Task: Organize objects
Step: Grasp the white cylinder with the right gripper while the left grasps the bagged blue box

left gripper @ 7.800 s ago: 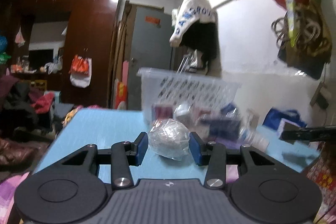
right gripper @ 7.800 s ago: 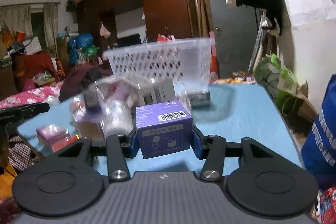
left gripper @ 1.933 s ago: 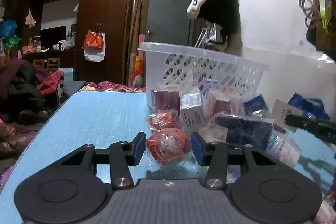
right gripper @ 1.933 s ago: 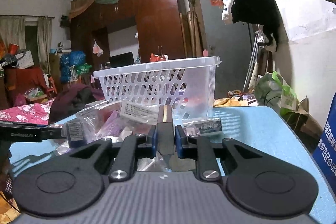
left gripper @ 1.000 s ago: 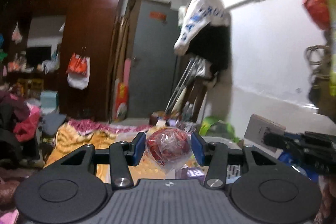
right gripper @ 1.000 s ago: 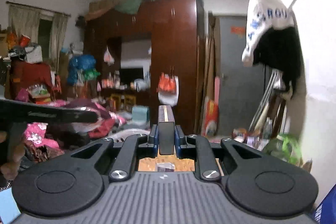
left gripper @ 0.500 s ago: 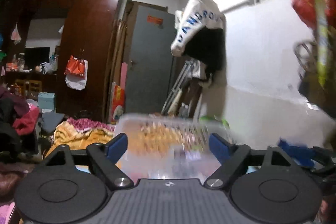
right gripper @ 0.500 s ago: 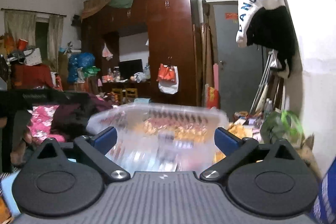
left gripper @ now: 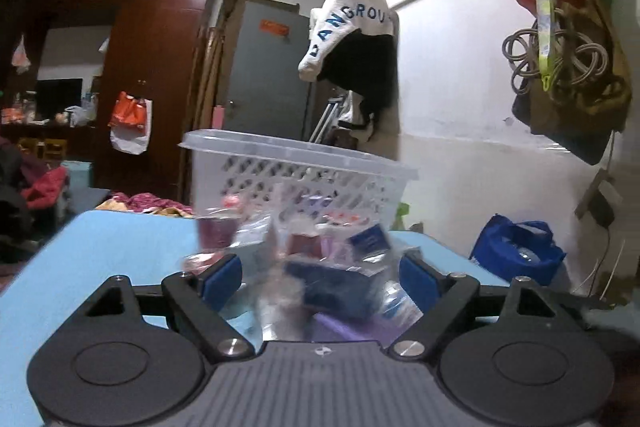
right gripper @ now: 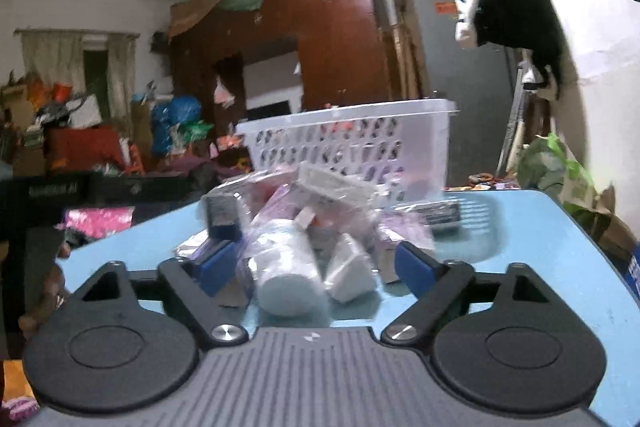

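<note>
We hold both tools over a blue table point(right gripper: 560, 247), left gripper point(left gripper: 320, 277) and right gripper point(right gripper: 320, 263) each spread wide with nothing between the blue pads. A blurred heap of wrapped packets point(right gripper: 304, 211) and small boxes point(left gripper: 332, 289) lies just ahead of the fingers, in front of the white slotted basket point(left gripper: 304, 171) standing at the table's far side
</note>
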